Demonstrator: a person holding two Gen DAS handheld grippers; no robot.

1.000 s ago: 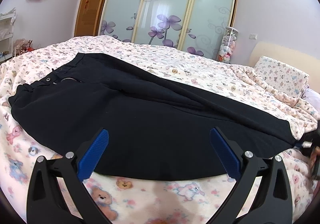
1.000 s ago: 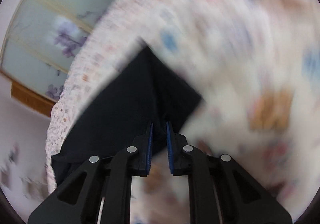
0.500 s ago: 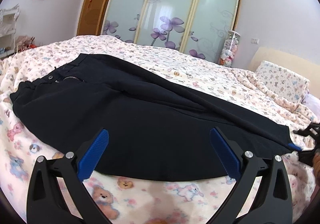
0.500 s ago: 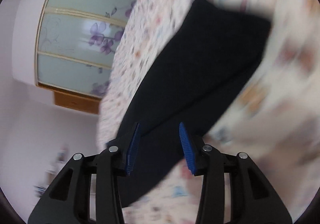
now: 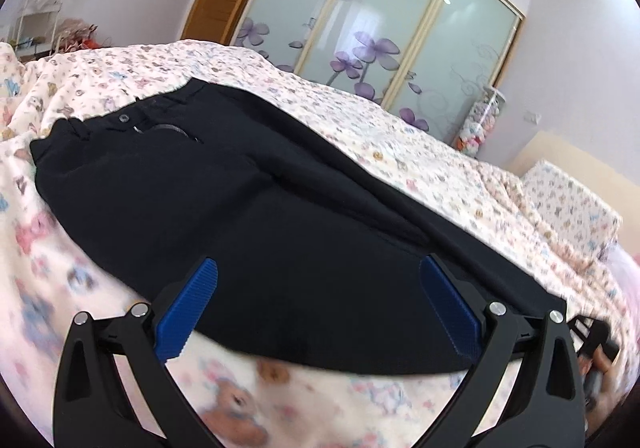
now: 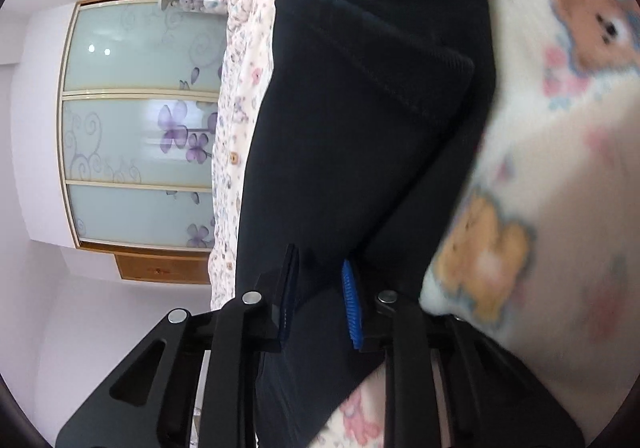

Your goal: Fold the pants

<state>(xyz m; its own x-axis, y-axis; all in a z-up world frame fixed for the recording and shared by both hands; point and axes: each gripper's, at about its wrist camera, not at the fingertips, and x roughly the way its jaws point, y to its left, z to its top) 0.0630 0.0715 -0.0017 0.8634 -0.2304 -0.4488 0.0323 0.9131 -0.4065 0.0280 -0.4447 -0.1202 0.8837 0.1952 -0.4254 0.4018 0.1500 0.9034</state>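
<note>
On the bear-print bedspread point(image 5: 360, 400) the limp black pants point(image 5: 280, 215) suit hem grips: right gripper point(image 6: 320, 296) closing on the cuff, left gripper point(image 5: 320, 312) spread wide

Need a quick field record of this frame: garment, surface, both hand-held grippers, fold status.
garment: black pants, laid flat, waistband far left, legs stacked
surface: bed with bear-print blanket
left hand-held gripper: open, over the near edge of the pants, nothing between the pads
right hand-held gripper: closing at the leg-hem end, cloth between the jaws
fold status: not yet folded crosswise
</note>
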